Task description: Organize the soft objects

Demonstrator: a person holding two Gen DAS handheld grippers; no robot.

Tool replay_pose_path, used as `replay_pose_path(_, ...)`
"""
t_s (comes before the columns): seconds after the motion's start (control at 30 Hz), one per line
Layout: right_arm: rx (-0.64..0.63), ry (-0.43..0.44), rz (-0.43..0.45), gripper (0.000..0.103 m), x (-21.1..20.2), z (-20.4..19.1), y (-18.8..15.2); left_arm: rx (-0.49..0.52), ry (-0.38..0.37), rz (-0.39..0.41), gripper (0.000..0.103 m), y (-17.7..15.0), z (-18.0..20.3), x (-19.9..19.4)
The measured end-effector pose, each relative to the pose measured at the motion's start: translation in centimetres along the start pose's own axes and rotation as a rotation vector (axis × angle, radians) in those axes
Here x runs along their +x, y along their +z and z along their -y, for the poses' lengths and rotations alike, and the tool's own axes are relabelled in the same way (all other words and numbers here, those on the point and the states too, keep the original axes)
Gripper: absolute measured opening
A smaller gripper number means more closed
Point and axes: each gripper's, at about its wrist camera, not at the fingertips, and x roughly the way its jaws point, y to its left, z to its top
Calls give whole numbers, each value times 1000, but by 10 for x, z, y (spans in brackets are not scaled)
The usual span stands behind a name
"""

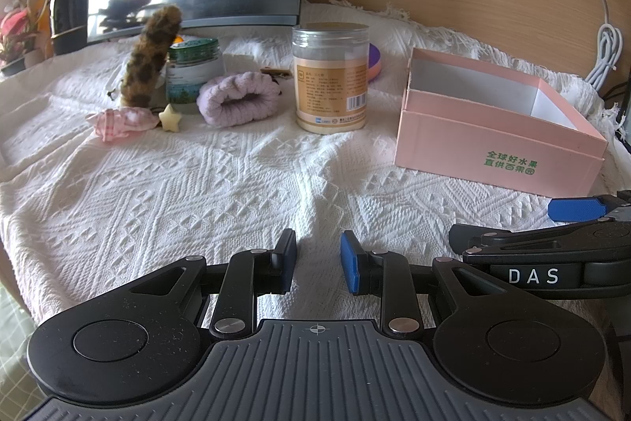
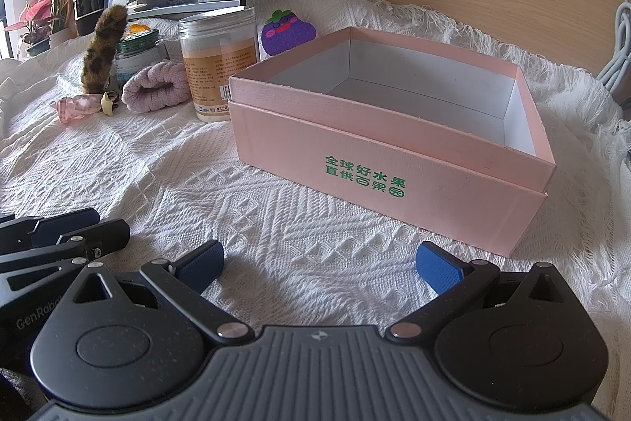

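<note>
Lying beside jars, a fuzzy lilac scrunchie (image 1: 236,99); both hand-held grippers (image 1: 318,259) (image 2: 319,263) spread, empty.

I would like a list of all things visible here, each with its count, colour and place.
box: one, pink, open, on the right
tall jar: one, clear, orange label, centre
short jar: one, green lid, left of centre
headband: one, lilac, before the jars
furry toy: one, brown spotted, upright
scrunchie: one, pink, far left
star: one, cream
cloth: one, white
left gripper: open, empty
right gripper: open, empty
</note>
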Motion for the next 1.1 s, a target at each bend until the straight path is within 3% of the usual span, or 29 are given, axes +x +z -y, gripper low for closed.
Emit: replay_pose_path(1.1,-1,2,0,103,-15,-5,-15,-6,-3,-2,29,-1,0,0)
